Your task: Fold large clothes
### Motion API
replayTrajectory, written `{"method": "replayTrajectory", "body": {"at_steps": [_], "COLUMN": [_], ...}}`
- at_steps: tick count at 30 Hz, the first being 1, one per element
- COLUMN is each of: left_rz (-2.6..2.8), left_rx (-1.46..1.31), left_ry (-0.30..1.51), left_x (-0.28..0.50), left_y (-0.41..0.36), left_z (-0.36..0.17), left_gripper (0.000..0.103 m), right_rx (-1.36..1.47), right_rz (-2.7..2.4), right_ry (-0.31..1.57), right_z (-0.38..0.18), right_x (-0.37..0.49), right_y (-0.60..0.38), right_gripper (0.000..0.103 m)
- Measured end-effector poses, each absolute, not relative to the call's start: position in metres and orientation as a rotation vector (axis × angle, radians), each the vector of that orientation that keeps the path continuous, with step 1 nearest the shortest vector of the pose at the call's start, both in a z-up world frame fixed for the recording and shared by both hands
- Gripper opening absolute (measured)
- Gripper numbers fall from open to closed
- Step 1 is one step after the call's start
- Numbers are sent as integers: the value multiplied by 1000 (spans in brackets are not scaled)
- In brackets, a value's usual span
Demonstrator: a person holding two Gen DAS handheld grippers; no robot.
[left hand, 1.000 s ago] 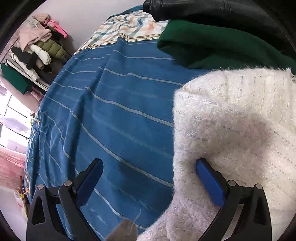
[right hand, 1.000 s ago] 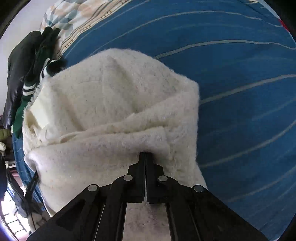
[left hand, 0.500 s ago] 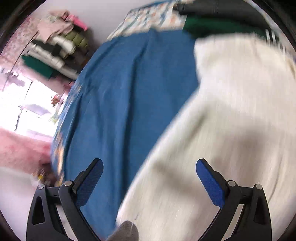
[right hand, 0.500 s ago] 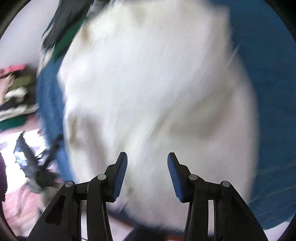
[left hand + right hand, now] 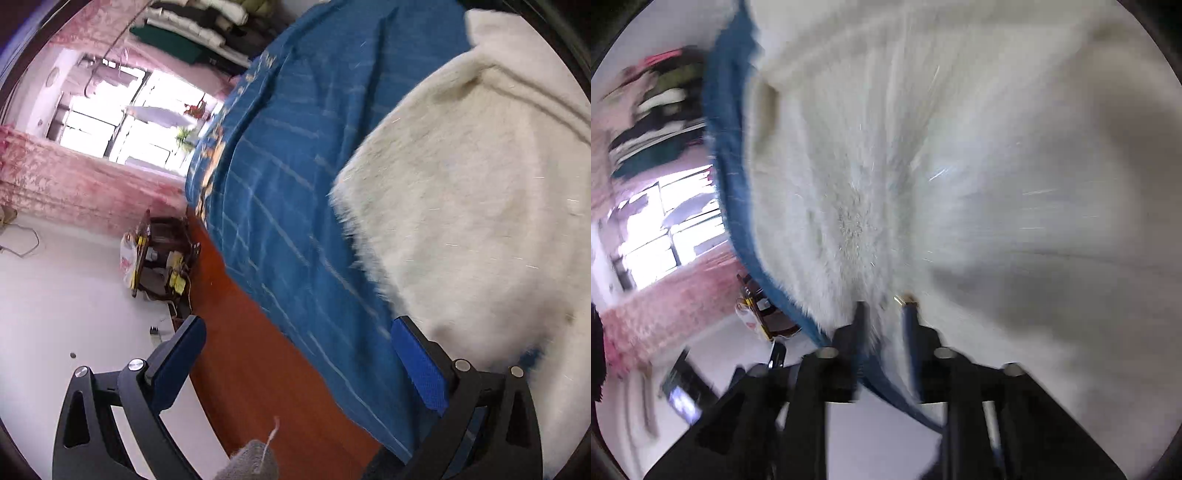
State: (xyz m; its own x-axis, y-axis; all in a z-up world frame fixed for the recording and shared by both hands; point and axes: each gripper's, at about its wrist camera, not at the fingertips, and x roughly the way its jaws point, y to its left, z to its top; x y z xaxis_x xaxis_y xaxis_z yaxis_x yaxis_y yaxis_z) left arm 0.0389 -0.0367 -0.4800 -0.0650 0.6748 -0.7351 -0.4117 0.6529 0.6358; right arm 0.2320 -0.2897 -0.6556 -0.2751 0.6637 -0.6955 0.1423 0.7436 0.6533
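Fluffy cream knit sweater lay bunched on the blue striped bedspread near its edge, soft and floppy, best pinched at a hem; left gripper gaped empty beside it, right gripper part-open, fleece between unpressed.

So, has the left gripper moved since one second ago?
Yes. The left gripper has swung off the white sweater toward the edge of the blue bedspread; the floor now shows between its open jaws.

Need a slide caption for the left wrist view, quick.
Open left tongs hang past the bed edge, beside a fluffy white sweater on the blue striped bedspread.
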Motion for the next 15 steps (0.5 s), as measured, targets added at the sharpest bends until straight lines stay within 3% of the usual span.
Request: {"method": "replayTrajectory", "body": {"at_steps": [1,8,15], "left_rz": [880,568,334], "left_rx": [257,543,751], "left_ry": [1361,1301,1259], "left_x": [42,55,37], "left_y": [-55,-236,-390], "left_z": [-477,-489,-520], "left_gripper": [103,103,103], "right_rx": [587,292,326], "right_rz": [548,190,-119], "right_ry": [1774,1705,1686], "right_z": [-640,-605,-605], "right_x": [230,207,151], "right_y": [-322,-507,-635], "right_gripper": [55,56,60]}}
